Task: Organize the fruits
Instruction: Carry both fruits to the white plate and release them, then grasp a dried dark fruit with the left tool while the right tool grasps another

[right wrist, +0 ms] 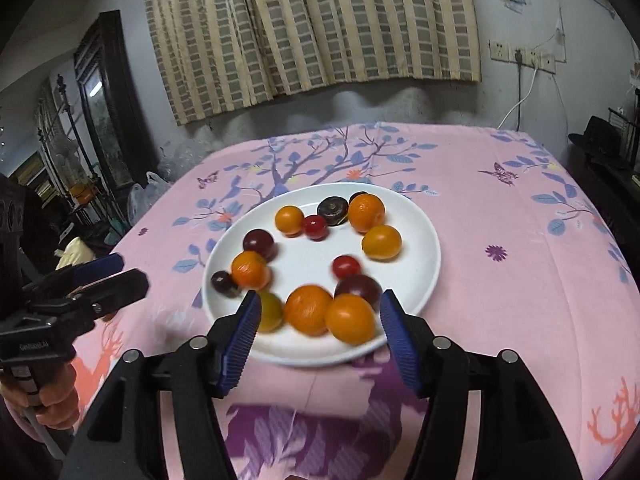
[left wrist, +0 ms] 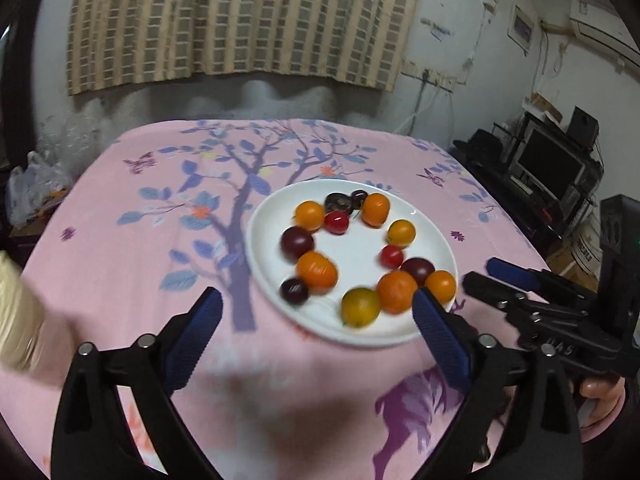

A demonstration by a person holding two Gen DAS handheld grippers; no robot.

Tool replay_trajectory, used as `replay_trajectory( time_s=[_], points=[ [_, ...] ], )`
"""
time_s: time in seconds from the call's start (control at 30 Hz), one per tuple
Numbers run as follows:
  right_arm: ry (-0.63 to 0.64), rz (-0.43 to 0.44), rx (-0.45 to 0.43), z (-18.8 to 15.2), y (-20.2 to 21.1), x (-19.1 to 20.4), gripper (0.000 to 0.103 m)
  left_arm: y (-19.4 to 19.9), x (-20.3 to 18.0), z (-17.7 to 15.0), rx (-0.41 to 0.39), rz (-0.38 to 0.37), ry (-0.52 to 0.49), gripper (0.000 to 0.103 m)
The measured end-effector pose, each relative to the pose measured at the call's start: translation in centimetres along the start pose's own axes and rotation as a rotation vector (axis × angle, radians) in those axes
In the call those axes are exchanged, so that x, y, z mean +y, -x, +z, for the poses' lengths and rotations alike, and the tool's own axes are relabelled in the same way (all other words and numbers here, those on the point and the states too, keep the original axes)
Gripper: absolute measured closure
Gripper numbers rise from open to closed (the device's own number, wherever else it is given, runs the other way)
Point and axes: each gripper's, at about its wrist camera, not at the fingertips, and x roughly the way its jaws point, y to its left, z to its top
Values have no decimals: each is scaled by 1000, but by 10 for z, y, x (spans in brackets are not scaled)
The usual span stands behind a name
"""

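Observation:
A white plate (left wrist: 424, 224) (right wrist: 416, 236) sits on the pink floral tablecloth. It holds several small fruits in a loose ring: oranges (left wrist: 316, 272) (right wrist: 308, 309), dark plums (left wrist: 296, 242) (right wrist: 259, 241), red cherry tomatoes (left wrist: 336, 222) (right wrist: 346, 266) and a yellow-green fruit (left wrist: 360, 306) (right wrist: 270, 312). My left gripper (left wrist: 318, 312) is open and empty, just short of the plate's near rim. My right gripper (right wrist: 316, 312) is open and empty at the plate's near edge, with the nearest oranges seen between its fingers. Each gripper shows in the other's view (left wrist: 504, 276) (right wrist: 104, 276).
The pink tablecloth (left wrist: 140, 240) (right wrist: 520, 248) covers the whole table. A striped curtain hangs on the wall behind. Dark shelves with electronics (left wrist: 552, 168) stand to the right of the table. A plastic bag (left wrist: 32, 188) and dark furniture (right wrist: 104, 100) stand to the left.

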Motion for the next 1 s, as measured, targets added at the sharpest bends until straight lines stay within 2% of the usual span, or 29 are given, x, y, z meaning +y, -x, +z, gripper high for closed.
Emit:
replay_trajectory(
  time_s=[0.07, 0.17, 0.27, 0.3, 0.4, 0.5, 0.53, 0.8, 1.0],
  points=[
    [-11, -4, -5, -14, 12, -4, 38, 16, 6, -24, -21, 31, 25, 6],
    [-2, -19, 44, -32, 20, -6, 38, 18, 15, -59, -14, 82, 80, 6],
    [17, -2, 74, -50, 25, -5, 38, 5, 18, -77, 92, 81, 117, 6],
    [30, 11, 95, -57, 25, -2, 38, 4, 19, -81, 97, 65, 125, 6],
    [97, 43, 127, -70, 30, 11, 38, 3, 15, -85, 83, 101, 95, 6],
    [207, 160, 186, -85, 37, 34, 38, 0, 9, -88, 75, 163, 43, 6],
    [250, 168, 193, -91, 40, 42, 38, -1, 10, -88, 77, 173, 35, 6],
    [344, 156, 277, -116, 32, 64, 38, -6, 20, -88, 108, 171, 70, 6],
    [415, 85, 253, -124, 29, 74, 38, -2, 18, -87, 93, 165, 70, 6]
  ],
)
